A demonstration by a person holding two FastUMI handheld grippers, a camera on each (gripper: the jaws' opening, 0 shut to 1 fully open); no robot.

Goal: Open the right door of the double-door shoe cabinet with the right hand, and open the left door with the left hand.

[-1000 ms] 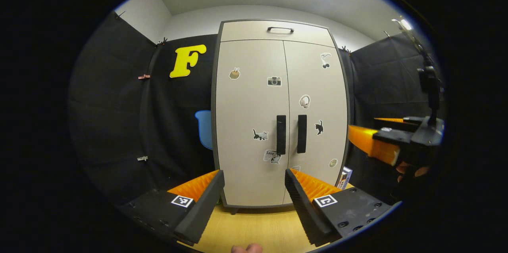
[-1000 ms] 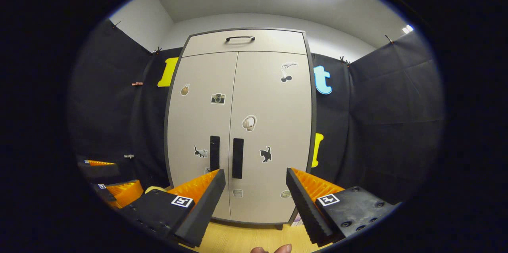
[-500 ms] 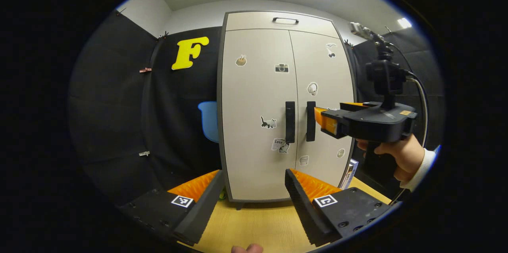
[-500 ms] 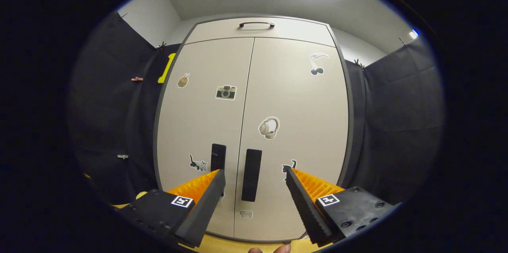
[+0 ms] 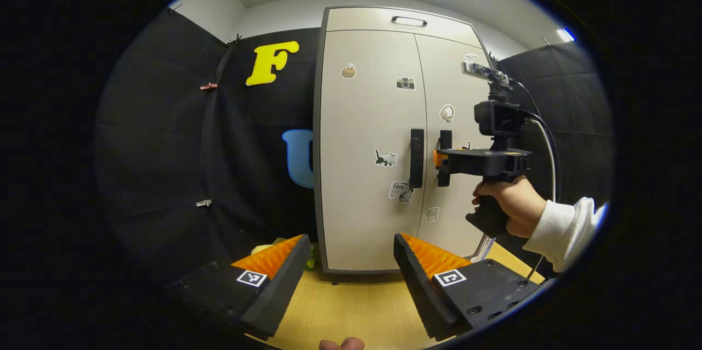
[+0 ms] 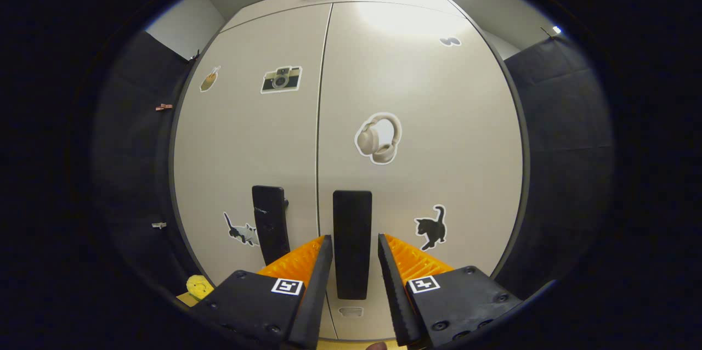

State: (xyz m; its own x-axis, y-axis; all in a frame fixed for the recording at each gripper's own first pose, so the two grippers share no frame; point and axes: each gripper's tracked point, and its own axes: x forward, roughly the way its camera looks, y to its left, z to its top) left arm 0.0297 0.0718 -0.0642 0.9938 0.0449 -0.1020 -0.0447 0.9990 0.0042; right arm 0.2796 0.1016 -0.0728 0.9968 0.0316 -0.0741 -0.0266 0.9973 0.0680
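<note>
Wooden tabletop (image 5: 351, 306) runs ahead of the left gripper (image 5: 351, 262), its jaws spread wide, up to the pale shoe cabinet (image 5: 362, 136); black cloth wall off to its left, plenty of bare wood between. Both doors are flush shut. Further right, the right gripper (image 6: 354, 262) straddles the right door handle (image 6: 352, 240), fingers narrowed close beside it; whether they're pressing, can't tell. Left door handle (image 6: 270, 229) sits just left.

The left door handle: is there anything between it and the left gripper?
Nothing visible stands in the way. In the left gripper view, the left gripper is open and well back from the cabinet, and the left door handle is bare. The right gripper is beside it, at the right door handle.
</note>
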